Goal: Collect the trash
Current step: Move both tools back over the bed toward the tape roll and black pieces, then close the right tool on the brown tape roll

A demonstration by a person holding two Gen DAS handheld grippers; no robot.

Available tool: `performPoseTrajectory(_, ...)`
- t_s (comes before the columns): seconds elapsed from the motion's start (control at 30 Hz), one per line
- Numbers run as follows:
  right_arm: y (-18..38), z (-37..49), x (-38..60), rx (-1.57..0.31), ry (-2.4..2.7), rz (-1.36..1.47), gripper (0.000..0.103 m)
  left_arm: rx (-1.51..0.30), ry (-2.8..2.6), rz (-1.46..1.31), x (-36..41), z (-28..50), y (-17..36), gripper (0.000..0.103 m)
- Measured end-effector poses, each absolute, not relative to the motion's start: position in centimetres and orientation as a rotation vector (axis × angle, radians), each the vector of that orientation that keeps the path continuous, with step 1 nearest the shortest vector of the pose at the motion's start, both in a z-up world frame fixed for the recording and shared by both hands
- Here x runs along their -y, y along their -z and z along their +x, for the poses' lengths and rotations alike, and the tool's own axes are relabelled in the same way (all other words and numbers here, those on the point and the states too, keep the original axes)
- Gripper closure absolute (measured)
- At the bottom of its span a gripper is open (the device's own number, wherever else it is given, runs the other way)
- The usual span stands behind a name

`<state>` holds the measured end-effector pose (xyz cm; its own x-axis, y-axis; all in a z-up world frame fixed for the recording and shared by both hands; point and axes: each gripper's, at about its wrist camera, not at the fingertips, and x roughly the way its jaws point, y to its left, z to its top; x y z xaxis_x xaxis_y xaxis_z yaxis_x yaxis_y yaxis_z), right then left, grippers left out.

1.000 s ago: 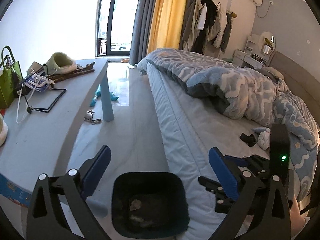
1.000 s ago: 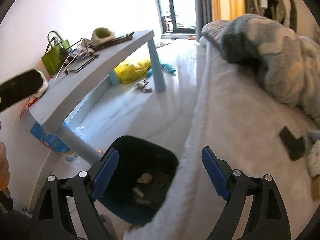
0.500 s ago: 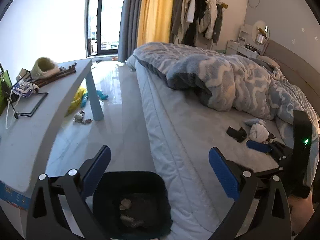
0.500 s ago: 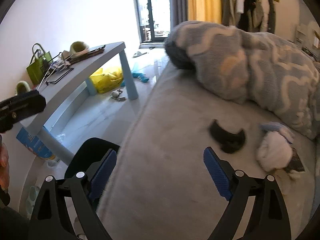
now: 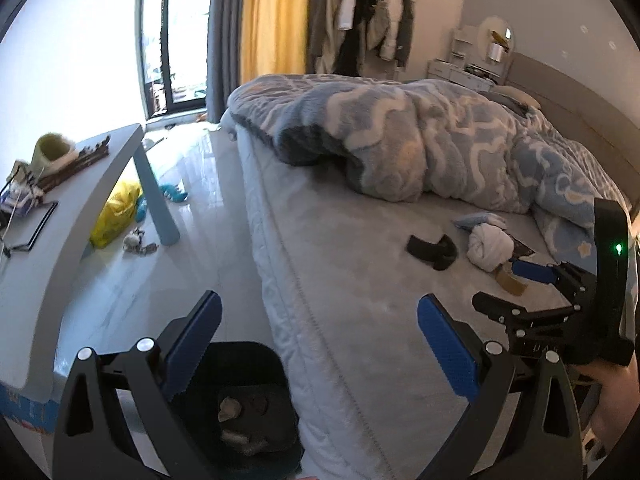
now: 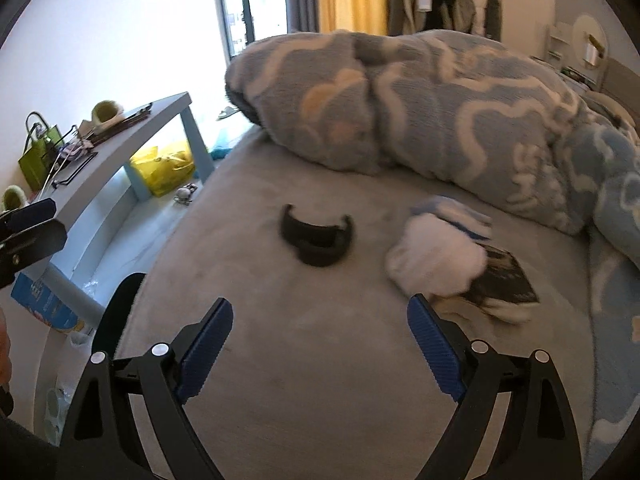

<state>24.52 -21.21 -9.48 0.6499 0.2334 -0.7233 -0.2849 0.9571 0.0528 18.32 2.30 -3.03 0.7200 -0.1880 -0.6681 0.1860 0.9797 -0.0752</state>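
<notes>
A black bin (image 5: 256, 404) stands on the floor beside the bed, with a few crumpled scraps inside; its rim also shows in the right wrist view (image 6: 116, 312). On the sheet lie a curved black piece (image 6: 318, 238), a crumpled white wad (image 6: 436, 258) and a dark wrapper (image 6: 504, 284). These also show in the left wrist view: black piece (image 5: 432, 250), white wad (image 5: 490, 246). My left gripper (image 5: 320, 344) is open and empty above the bin. My right gripper (image 6: 320, 332) is open and empty, low over the sheet just short of the wad.
A bunched blue patterned blanket (image 6: 420, 108) covers the far bed. A grey low table (image 5: 80, 200) with a green bag (image 6: 36, 156) and clutter stands left. A yellow bag (image 5: 116, 212) and small toys lie on the floor under it.
My right gripper has swung from over the bin onto the bed, toward the white wad and black piece. My left gripper has turned right, staying above the bin.
</notes>
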Motion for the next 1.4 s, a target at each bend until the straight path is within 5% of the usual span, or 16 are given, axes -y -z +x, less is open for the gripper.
performPoseTrajectory(0.77,12.5,26.2,30.6,-0.865,-0.247,0.056,0.013,-0.769,0.356,0.025,5.2,20.9,5.5,0.005)
performPoseTrajectory(1.0,12.9,27.3,29.9,-0.892,-0.291,0.012,0.042,-0.799,0.398,0.022,6.3,22.4,6.7,0.018)
performPoseTrajectory(1.4,13.0,28.2,30.2,-0.918,-0.352,-0.034,0.055,-0.828,0.455,0.032,8.5,24.3,8.3,0.026)
